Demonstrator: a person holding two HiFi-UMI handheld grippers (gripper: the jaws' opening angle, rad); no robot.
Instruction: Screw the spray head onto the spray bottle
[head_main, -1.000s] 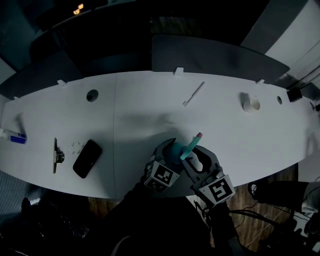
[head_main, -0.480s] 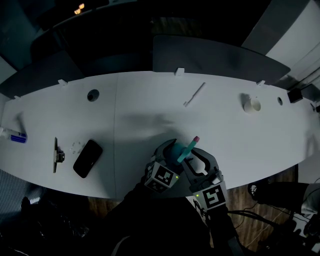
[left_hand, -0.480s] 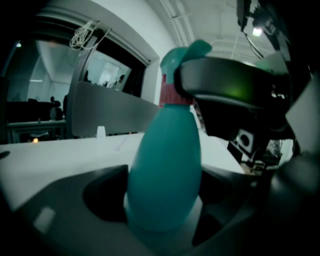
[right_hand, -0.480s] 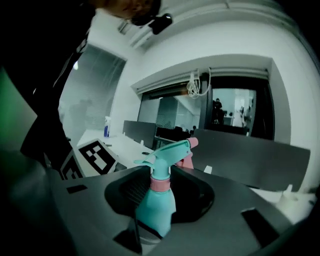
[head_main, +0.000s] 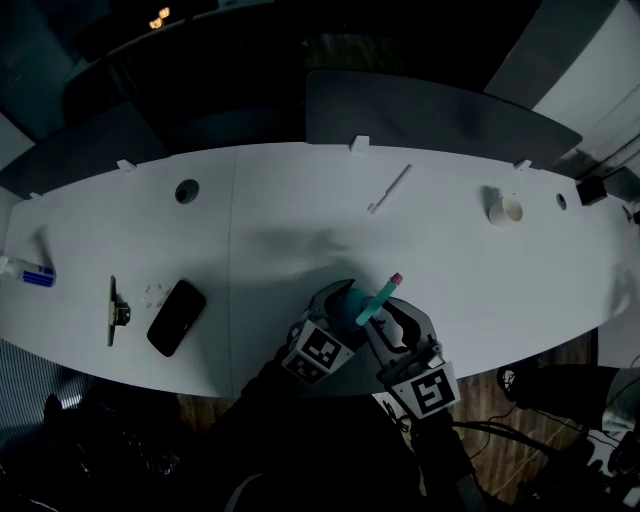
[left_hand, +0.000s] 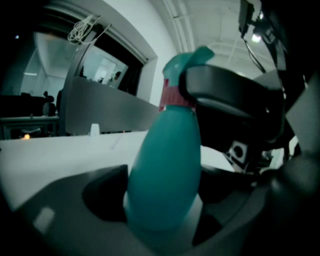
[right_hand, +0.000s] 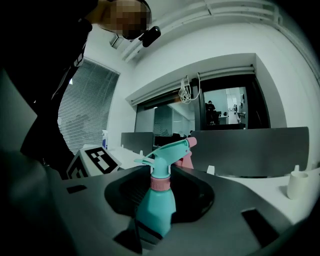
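Left gripper (left_hand: 165, 202) is clenched on the belly of the teal spray bottle (left_hand: 165, 160) and holds it upright just over the near edge of the white table (head_main: 300, 210). Judgement: that's the anchor, so the body can't spin while the top gets turned. Right gripper (right_hand: 160, 200) comes in from the other side, higher up. Its jaws sit around the neck at the pink collar (right_hand: 160, 184), and it looks clamped on the spray head (right_hand: 167, 152). The left gripper view shows its dark jaw hard against the collar. Splitting the grips low and high makes sense: one resists torque, the other applies it right at the thread. The head is already seated on the neck with no visible gap at the collar, and the pink nozzle tip (head_main: 396, 279) points up and away from the person. So I'd call it mid-tightening, not first engagement; how many turns remain, can't tell. Versus a second ago: the bottle and left gripper have barely moved. The right gripper's marker cube (head_main: 428, 388) has shifted slightly down and inward. The nozzle tip sits a touch lower, after swinging left at the half-second mark and partly back, which is consistent with a small wrist twist on the head. The phone (head_main: 174, 317) and everything else on the table are unchanged.
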